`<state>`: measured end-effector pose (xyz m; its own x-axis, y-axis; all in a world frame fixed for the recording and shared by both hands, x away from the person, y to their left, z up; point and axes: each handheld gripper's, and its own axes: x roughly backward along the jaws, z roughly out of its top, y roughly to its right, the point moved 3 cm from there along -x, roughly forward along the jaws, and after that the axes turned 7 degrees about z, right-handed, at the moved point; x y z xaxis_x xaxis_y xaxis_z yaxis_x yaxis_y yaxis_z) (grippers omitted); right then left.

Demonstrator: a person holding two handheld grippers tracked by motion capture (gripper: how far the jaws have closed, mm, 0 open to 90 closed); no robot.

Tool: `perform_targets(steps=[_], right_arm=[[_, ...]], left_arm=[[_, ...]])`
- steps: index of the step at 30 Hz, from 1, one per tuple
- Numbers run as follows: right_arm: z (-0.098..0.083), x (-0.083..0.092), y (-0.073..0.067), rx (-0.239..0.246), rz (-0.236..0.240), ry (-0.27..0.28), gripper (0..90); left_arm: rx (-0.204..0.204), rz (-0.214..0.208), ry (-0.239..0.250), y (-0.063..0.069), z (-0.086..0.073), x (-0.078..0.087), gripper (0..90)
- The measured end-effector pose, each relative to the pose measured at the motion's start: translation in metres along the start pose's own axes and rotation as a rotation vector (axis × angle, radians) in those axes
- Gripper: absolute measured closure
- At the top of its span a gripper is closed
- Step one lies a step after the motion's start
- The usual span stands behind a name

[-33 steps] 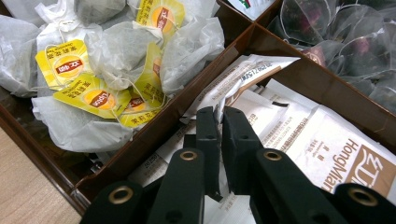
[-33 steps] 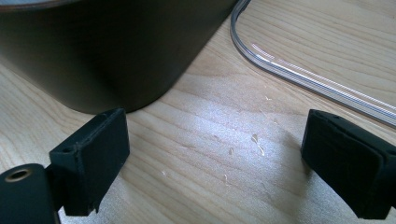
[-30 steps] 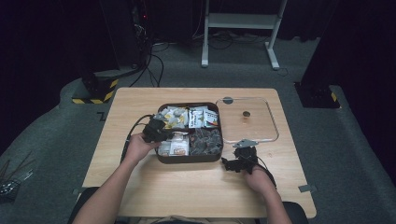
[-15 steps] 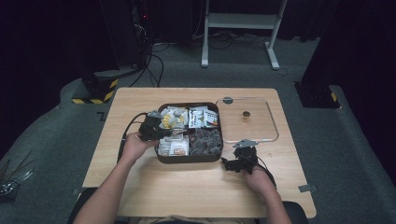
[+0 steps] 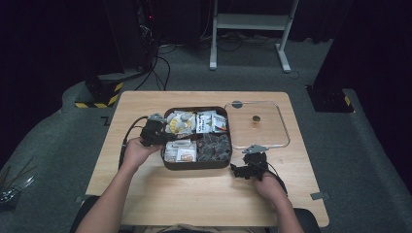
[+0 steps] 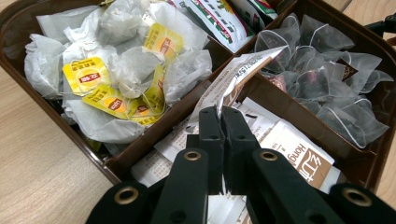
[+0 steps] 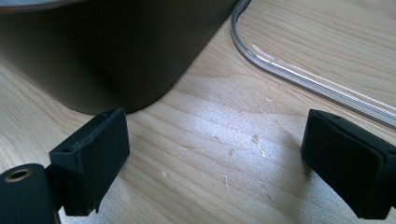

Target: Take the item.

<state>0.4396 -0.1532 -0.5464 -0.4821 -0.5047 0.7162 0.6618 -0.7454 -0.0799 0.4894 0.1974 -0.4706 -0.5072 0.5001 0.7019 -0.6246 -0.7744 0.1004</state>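
Both tongs are at work on a wooden table (image 5: pixel 145 189) beside a brown divided tray (image 5: pixel 197 165) of tea bags. Left gripper (image 5: pixel 156 133), held in the person's left hand (image 5: pixel 135 151) at the tray's 9 o'clock edge, is clenched on a white paper tea sachet (image 6: pixel 236 77); in the left gripper view its jaws meet tip to tip around the packet's lower edge, and the sachet rises slantwise toward 1 o'clock, crossing the divider above the compartment of flat printed packets (image 6: pixel 292 144). At 10 o'clock from the jaws lies a heap of yellow-tagged tea bags (image 6: pixel 116 70) in their own section; at 2 o'clock sits a compartment of clear pyramid bags (image 6: pixel 327 74), and at 12 o'clock are green-and-red printed pouches (image 6: pixel 219 21).

Right gripper (image 5: pixel 248 167), in the right hand (image 5: pixel 267 182), rests low at the tray's 4 o'clock corner with its jaws spread wide and nothing between them but bare wood. In the right gripper view the tray's dark outer wall stands at 11 o'clock, and the rim of a clear plastic lid (image 7: pixel 299 77) runs past at 2 o'clock. In the high view that lid lies flat on the table just beside the tray, at its 3 o'clock side.
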Motion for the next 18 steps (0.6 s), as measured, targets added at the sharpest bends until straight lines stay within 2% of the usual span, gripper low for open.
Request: perform_targets(steps=[5,7,18], right_arm=[[0.0,0.0,0.0,-0.001,0.002,-0.002,7.8],[0.0,0.0,0.0,-0.001,0.002,-0.002,7.8],[0.001,-0.001,0.0,-0.001,0.004,-0.002,7.7]], left_arm=[[0.009,0.002,0.011,-0.003,0.0,0.004,87.9],[0.025,0.001,0.017,-0.005,0.0,0.006,87.9],[0.061,0.009,0.04,-0.019,-0.004,0.021,87.9]])
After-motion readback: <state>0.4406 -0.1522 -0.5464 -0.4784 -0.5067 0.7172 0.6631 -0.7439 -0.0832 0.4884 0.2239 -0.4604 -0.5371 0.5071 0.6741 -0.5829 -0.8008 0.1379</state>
